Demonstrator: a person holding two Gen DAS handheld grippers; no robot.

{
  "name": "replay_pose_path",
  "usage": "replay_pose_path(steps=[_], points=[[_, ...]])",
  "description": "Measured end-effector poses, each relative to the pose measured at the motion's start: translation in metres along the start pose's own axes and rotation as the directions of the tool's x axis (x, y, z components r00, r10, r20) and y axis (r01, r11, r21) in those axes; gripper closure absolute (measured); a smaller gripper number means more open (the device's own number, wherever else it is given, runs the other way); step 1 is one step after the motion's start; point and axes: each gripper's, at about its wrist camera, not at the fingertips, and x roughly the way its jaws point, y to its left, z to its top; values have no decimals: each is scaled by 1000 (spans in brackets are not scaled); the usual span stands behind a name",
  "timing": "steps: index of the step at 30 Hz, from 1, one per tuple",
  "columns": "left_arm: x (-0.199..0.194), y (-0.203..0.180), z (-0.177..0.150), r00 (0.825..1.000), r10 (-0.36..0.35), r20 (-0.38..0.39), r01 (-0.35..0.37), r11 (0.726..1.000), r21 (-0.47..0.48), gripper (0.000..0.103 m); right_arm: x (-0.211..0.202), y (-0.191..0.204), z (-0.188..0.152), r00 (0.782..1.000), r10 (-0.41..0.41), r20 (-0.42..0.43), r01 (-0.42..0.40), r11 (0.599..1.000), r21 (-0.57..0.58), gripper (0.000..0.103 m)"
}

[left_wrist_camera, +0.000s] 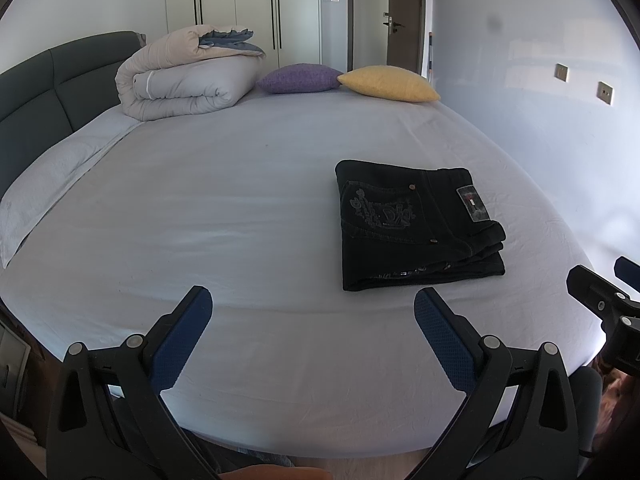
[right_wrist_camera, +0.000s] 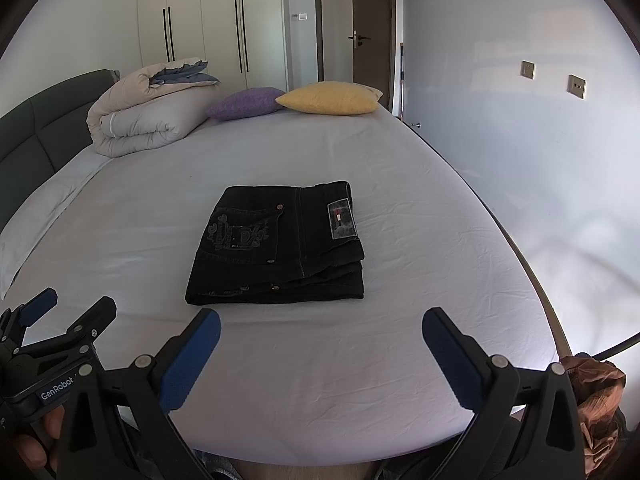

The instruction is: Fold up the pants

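A pair of black jeans lies folded into a compact rectangle on the white bed sheet, back pocket embroidery and waist label facing up. It also shows in the right wrist view, straight ahead. My left gripper is open and empty, near the bed's front edge, left of the jeans. My right gripper is open and empty, just short of the jeans' near edge. The right gripper shows at the right edge of the left wrist view; the left gripper shows at the lower left of the right wrist view.
A rolled duvet, a purple cushion and a yellow cushion sit at the far end of the bed. A dark headboard runs along the left. A wall borders the right side.
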Motion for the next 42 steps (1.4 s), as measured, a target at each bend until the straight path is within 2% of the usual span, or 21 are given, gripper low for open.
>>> replay_pose_path(steps=[42], points=[[2, 9, 0, 1000, -4, -9, 4, 1000, -3, 0, 0, 1, -6, 1000, 1, -6, -1, 1000, -2, 0]])
